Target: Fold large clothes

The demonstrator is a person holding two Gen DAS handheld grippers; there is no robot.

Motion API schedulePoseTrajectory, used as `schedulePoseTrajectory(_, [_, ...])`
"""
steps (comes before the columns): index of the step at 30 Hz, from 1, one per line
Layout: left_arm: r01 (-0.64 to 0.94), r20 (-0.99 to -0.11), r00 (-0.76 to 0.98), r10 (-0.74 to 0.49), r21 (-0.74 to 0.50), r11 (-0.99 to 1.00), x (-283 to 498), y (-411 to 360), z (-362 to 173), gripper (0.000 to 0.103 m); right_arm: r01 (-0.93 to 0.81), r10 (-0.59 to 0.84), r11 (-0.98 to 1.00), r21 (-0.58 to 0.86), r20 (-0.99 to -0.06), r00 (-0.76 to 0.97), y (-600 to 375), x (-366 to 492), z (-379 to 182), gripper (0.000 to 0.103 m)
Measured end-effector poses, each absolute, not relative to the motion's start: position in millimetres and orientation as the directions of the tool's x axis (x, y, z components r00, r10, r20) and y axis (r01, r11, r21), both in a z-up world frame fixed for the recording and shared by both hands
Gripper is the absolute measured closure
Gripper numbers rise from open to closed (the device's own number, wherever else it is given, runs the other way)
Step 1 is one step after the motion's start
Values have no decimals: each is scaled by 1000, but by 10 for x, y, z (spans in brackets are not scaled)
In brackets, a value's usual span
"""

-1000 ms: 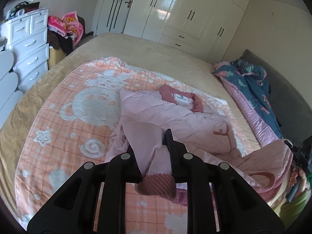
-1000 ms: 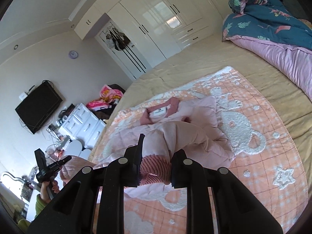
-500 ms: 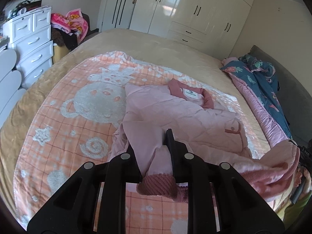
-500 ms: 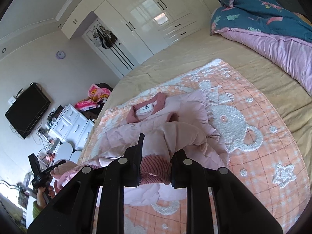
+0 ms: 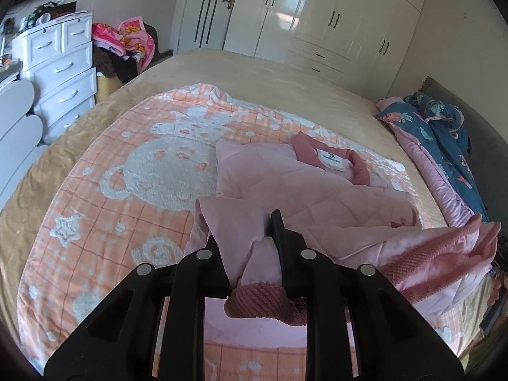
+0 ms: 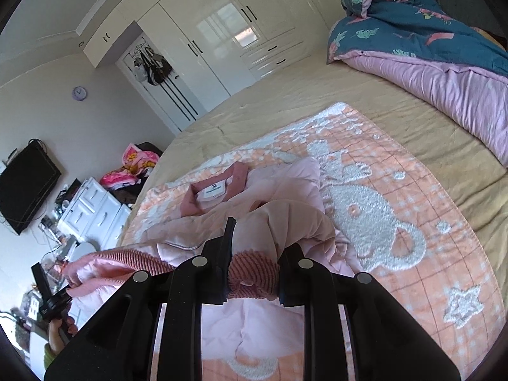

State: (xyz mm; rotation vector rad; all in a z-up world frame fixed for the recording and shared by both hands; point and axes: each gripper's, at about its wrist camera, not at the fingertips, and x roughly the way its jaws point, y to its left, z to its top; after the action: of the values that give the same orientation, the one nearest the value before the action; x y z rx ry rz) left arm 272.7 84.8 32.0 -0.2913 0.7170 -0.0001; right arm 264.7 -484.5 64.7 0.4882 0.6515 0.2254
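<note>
Now: pink padded jacket (image 5: 285, 184), centre frame on the orange blanket (image 5: 95, 190). Left gripper (image 5: 246, 238) pinches one ribbed cuff; right gripper (image 6: 254, 254) pinches the other. Both have sunk toward the jacket since a second ago, bringing sleeves inward for folding.

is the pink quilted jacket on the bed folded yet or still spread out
Partly folded. The pink quilted jacket lies collar-up on the peach blanket, its ribbed hem lifted, pinched by the left gripper and the right gripper.

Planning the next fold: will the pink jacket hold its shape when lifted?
Probably not: the jacket sags in soft folds between the left gripper and the right gripper. Its quilted padding suggests bulk and some springing back.
</note>
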Motion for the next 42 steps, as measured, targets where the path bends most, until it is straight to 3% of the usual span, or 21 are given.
schedulePoseTrajectory(12, [-131, -645, 763, -50, -230, 964, 3004, 793, -4, 89, 4, 327, 866, 500, -573, 751, -4787, 3179, 270, 82])
schedulePoseTrajectory(20, [-131, -673, 736, -77, -253, 959, 3241, 820, -201, 89, 49, 444, 756, 653, -567, 694, -4907, 3508, -72, 72])
schedulePoseTrajectory(21, [-129, -674, 734, -80, -254, 958, 3263, 818, -208, 89, 53, 463, 732, 679, -553, 692, -4935, 3520, -105, 66])
schedulePoseTrajectory(24, [-121, -676, 731, -94, -265, 957, 3340, 803, -223, 89, 31, 533, 627, 778, -458, 712, -5011, 3477, -128, 16])
schedulePoseTrajectory(28, [-113, -679, 728, -95, -255, 960, 3395, 763, -238, 89, -18, 536, 623, 782, -409, 738, -5001, 3336, 54, 10])
schedulePoseTrajectory(31, [-112, -681, 724, -110, -273, 955, 3412, 790, -251, 88, -41, 466, 708, 705, -423, 777, -4933, 3068, 208, 6])
schedulePoseTrajectory(36, [-113, -683, 721, -118, -284, 952, 3407, 809, -230, 88, 11, 256, 904, 427, -562, 786, -4729, 2762, 207, 5])
schedulePoseTrajectory(39, [-112, -679, 722, -133, -304, 946, 3396, 828, -211, 83, -16, 221, 945, 327, -603, 766, -4635, 2743, 129, 5])
schedulePoseTrajectory(42, [-110, -670, 725, -161, -343, 933, 3364, 856, -154, 74, -6, 211, 948, 319, -613, 761, -4678, 2742, 78, 5])
